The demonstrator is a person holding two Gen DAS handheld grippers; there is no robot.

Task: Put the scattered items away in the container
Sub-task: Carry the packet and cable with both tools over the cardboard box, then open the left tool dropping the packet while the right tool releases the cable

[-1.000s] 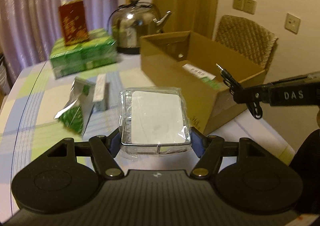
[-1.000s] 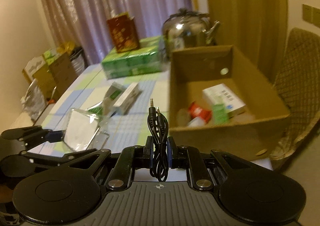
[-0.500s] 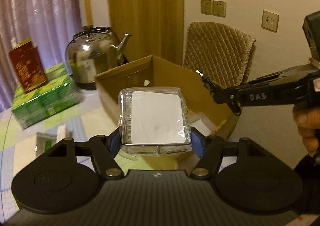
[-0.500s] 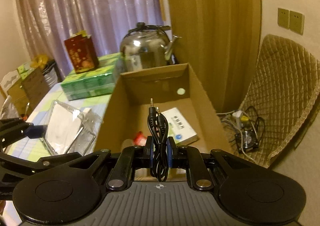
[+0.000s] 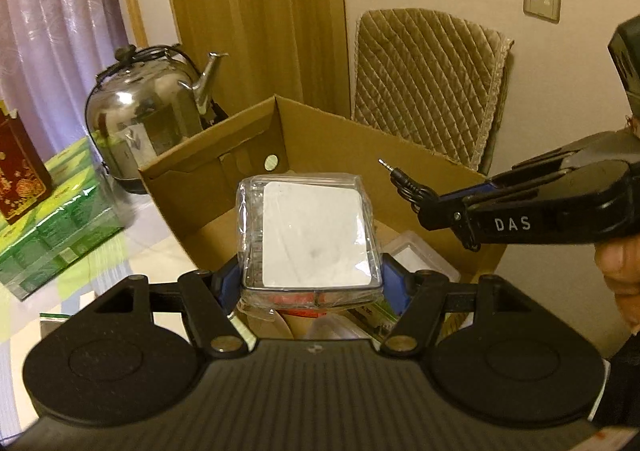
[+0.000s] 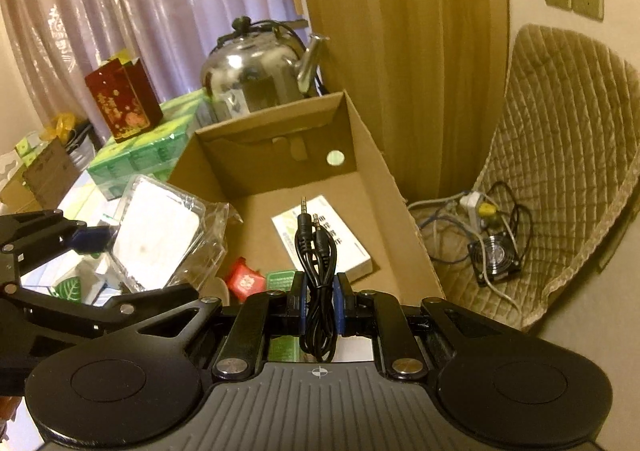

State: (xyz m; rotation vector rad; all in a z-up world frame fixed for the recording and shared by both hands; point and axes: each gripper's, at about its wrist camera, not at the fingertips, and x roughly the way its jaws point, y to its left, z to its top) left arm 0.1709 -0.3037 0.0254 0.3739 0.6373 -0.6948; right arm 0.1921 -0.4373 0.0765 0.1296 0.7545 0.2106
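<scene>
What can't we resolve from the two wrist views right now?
- Left wrist: the cardboard box floor is mostly hidden behind the wrapped clear case in the left gripper.
- Right wrist: print on the white booklet is too small to read, partly covered by the audio cable in the right gripper.
- Left wrist: the hand is cut off by the frame edge.
- Table items left of the box: blurred or blocked by the gripper bodies.

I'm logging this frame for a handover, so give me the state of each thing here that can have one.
left gripper: shut on the wrapped clear case, above the box.
right gripper: shut on the coiled audio cable, above the box.
wrapped clear case: held, wrapper intact.
audio cable: folded, plugs pointing forward.
cardboard box: open, already holding several packets.
kettle: lid on.
red carton: upright on the green packs.
</scene>
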